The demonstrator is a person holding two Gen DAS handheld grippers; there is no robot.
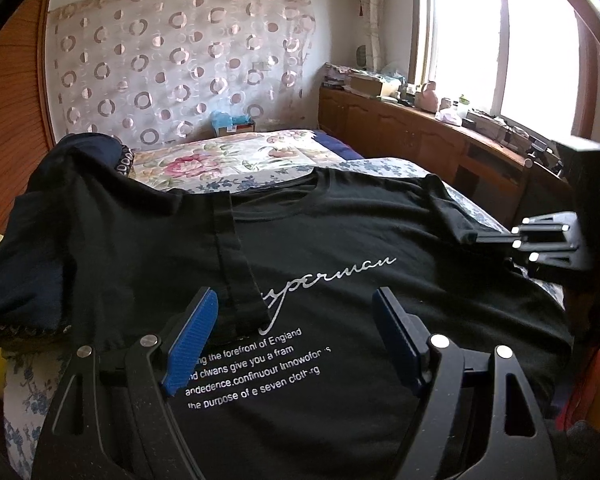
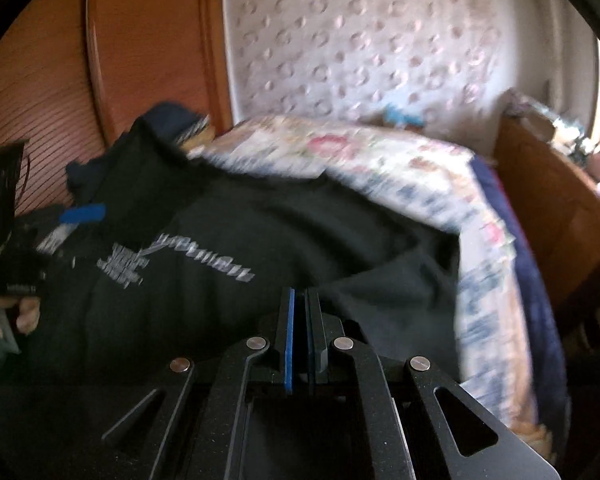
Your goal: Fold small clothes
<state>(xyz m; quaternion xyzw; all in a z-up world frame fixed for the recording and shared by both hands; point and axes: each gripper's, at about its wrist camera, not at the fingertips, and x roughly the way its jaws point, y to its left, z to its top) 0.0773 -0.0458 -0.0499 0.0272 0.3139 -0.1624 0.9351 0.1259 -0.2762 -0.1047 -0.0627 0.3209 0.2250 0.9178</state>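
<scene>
Left wrist view: black cotton T-shirt with white printed lettering (image 1: 340, 280) lies spread front-up on the bed with the flowered sheet (image 1: 236, 160), collar at the far side.
Left sleeve: folded inward, so its hemmed end lies over the start of the script word.
Left tool (image 1: 296, 336): blue-padded jaws stand wide apart above the printed text, nothing between them, pads not touching the cloth.
Right tool (image 1: 496, 238): at the right edge of the shirt, jaws closed on the right sleeve's hem (the cloth there is drawn toward it).
Right wrist view: blurred; the right tool's blue pads (image 2: 289, 344) are pressed together, with dark cloth of the shirt running up to them.
Person's hand (image 2: 24, 312): at the left edge, holding the left tool.
Surroundings: dark garments (image 1: 84, 160) are heaped far left; a wooden cabinet (image 1: 420, 136) stands under the window.
</scene>
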